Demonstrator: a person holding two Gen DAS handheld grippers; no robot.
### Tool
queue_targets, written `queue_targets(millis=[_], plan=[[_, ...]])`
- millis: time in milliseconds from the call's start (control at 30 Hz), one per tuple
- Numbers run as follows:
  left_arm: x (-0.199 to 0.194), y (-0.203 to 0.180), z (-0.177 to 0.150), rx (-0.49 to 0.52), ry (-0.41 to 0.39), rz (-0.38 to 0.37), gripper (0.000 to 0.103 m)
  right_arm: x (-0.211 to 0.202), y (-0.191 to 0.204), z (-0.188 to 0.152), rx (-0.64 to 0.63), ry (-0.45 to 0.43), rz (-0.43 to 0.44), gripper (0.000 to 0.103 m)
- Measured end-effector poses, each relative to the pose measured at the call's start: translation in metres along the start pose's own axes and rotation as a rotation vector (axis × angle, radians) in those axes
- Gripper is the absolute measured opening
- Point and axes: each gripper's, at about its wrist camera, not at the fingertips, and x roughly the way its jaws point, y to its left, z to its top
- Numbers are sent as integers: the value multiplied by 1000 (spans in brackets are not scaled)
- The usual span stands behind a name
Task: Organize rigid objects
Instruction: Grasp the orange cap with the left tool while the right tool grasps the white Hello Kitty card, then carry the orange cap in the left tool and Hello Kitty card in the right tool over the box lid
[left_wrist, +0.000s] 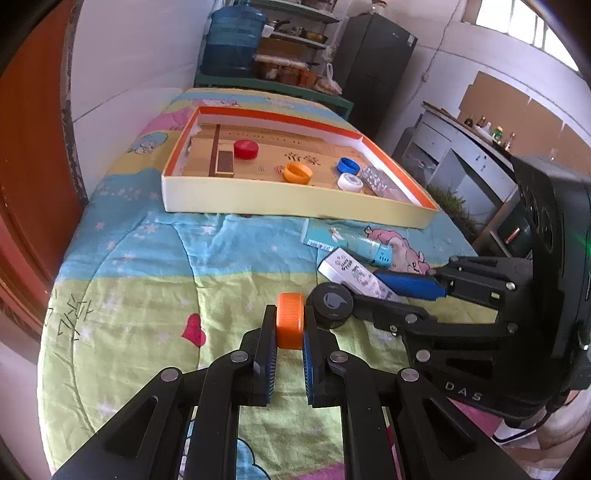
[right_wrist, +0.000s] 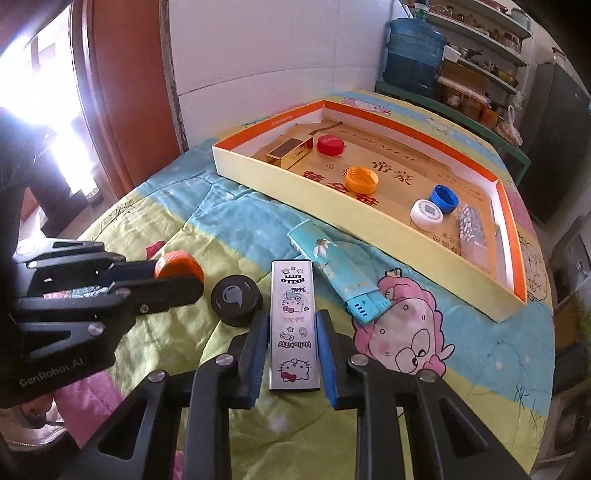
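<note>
Six items already sit in the box (right_wrist: 369, 218); left gripper (left_wrist: 290, 332) jaws pinch an orange cap (left_wrist: 291, 320), right gripper (right_wrist: 291, 350) jaws spread around the Hello Kitty case (right_wrist: 293, 325), black cap (right_wrist: 236, 300) and teal case (right_wrist: 340, 275) left on the bed.

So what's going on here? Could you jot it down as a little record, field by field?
Left gripper: shut on orange cap
Right gripper: fingers either side of Hello Kitty box, contact unclear
Also on quilt: black cap, light blue box
Tray: holds red cap, orange lid, blue cap, white cap, gold box
</note>
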Motion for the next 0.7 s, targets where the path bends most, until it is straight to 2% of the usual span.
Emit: queue_targets(millis=[400, 700], plan=[[-14, -5, 14, 18, -45, 4, 12, -29, -15, -10, 115, -52, 2, 26], [-24, -16, 44, 40, -99, 2, 12, -56, -36, 0, 166, -124, -30, 26]])
